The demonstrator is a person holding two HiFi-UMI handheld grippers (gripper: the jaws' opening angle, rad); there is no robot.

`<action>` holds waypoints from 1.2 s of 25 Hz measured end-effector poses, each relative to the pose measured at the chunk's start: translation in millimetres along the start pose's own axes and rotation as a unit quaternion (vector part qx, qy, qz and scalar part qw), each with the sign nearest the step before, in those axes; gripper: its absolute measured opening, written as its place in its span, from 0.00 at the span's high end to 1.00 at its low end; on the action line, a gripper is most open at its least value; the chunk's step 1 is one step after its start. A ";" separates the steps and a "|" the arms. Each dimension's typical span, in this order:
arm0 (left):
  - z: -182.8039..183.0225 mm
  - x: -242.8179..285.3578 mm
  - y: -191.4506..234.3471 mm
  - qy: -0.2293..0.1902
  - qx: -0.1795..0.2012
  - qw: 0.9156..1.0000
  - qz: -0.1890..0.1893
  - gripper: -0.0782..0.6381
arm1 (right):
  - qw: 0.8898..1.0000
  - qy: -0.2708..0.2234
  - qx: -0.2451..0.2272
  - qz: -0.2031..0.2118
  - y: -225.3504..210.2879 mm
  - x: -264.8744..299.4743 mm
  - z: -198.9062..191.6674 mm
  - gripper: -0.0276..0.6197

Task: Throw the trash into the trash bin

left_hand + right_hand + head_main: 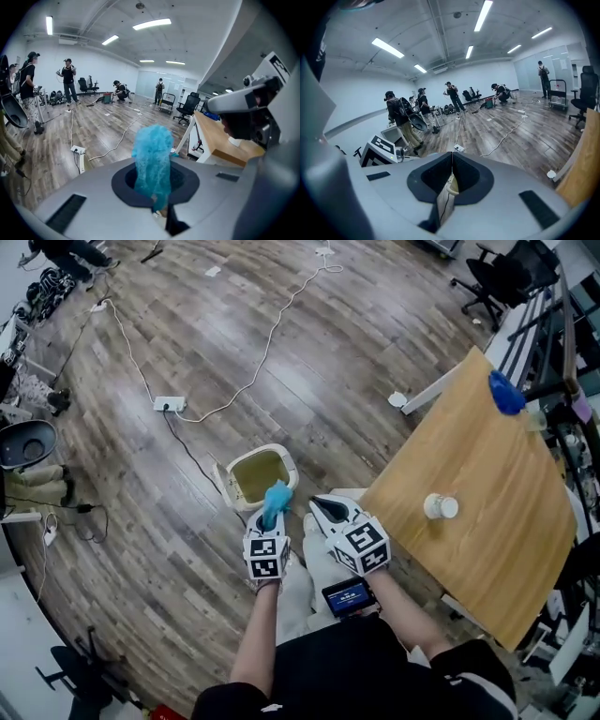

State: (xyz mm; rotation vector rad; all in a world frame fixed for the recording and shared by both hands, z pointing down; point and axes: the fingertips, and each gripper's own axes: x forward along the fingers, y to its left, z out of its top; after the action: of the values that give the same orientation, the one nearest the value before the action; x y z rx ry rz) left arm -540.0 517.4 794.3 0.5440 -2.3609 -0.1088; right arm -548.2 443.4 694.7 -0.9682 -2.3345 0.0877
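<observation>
A crumpled blue piece of trash [277, 495] sticks out of my left gripper [271, 518], which is shut on it. In the left gripper view the blue trash [153, 159] stands up between the jaws and hides their tips. The trash bin [228, 478], white-rimmed with a yellowish inside, stands on the floor just beyond it; the trash hangs at the bin's near rim. My right gripper [316, 504] is beside the left one, to its right, shut with nothing held. In the right gripper view the right gripper [451, 157] shows its jaws closed along one seam.
A wooden table [487, 549] stands to the right with a white cup [440, 507] and a blue object [505, 393] on it. A power strip [169, 404] and cables lie on the wood floor beyond the bin. Several people stand far off [69, 79].
</observation>
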 end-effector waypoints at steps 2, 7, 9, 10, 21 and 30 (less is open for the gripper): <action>-7.8 21.9 17.7 0.013 -0.005 1.000 0.008 0.86 | 1.000 0.001 -0.015 0.012 -12.7 28.6 -1.7 0.96; -33.1 88.3 60.6 0.037 -0.017 0.999 0.024 0.86 | 0.999 -0.006 -0.031 0.020 -48.9 102.1 -12.2 0.96; -57.0 122.5 76.2 0.052 -0.019 0.998 0.017 0.86 | 0.999 -0.003 -0.040 0.015 -64.1 132.8 -26.3 0.96; -70.1 140.4 82.9 0.059 -0.022 0.998 0.010 0.86 | 0.999 0.002 -0.044 0.014 -70.9 147.4 -36.5 0.96; -161.7 267.8 154.0 0.051 -0.057 0.997 0.003 0.43 | 0.995 0.072 -0.035 0.052 -97.6 237.0 -139.2 0.96; -160.9 250.3 145.9 0.070 -0.042 0.996 -0.024 0.43 | 0.996 0.065 -0.034 0.048 -97.6 236.3 -133.8 0.96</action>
State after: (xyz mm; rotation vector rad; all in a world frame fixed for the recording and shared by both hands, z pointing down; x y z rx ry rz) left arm -652.6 558.0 1103.3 0.5494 -2.1975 -0.1852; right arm -665.0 506.9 950.8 -1.0864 -2.1834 -0.0155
